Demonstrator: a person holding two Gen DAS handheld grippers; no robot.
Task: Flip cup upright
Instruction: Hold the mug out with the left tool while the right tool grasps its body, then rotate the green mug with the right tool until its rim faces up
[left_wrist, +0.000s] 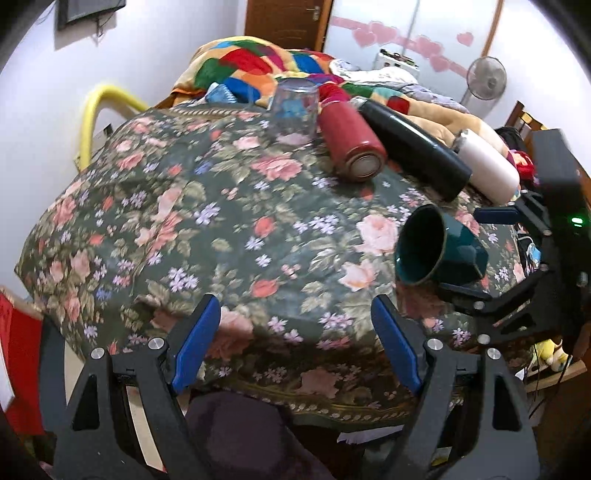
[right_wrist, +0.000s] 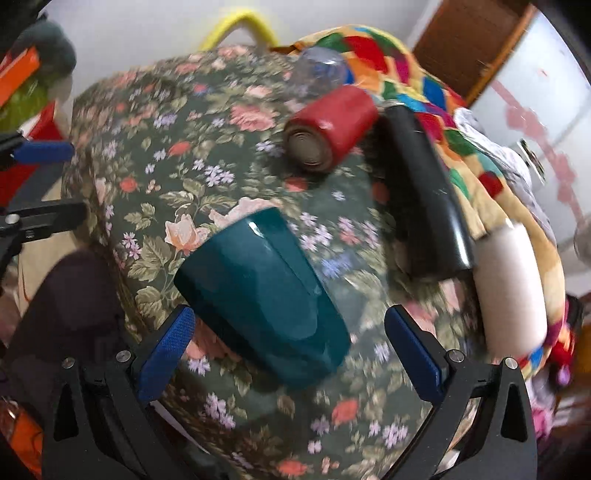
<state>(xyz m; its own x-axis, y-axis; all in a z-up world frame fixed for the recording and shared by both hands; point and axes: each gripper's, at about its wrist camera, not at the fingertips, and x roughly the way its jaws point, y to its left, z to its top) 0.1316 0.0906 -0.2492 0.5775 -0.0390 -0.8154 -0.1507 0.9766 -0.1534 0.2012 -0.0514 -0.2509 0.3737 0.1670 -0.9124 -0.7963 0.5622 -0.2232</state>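
Observation:
A dark teal cup (left_wrist: 439, 251) lies on its side on the floral tablecloth (left_wrist: 221, 206), its mouth toward the left. In the right wrist view the cup (right_wrist: 262, 291) lies between my right gripper's (right_wrist: 290, 343) open blue pads, base end nearest, untouched. The right gripper also shows in the left wrist view (left_wrist: 480, 254), its fingers on either side of the cup's base. My left gripper (left_wrist: 295, 332) is open and empty above the table's near edge.
A red bottle (left_wrist: 351, 144), a black bottle (left_wrist: 413, 147) and a white bottle (left_wrist: 487, 170) lie on their sides at the back. An upturned clear glass (left_wrist: 295, 107) stands behind them. A colourful quilt (left_wrist: 258, 62) is piled beyond.

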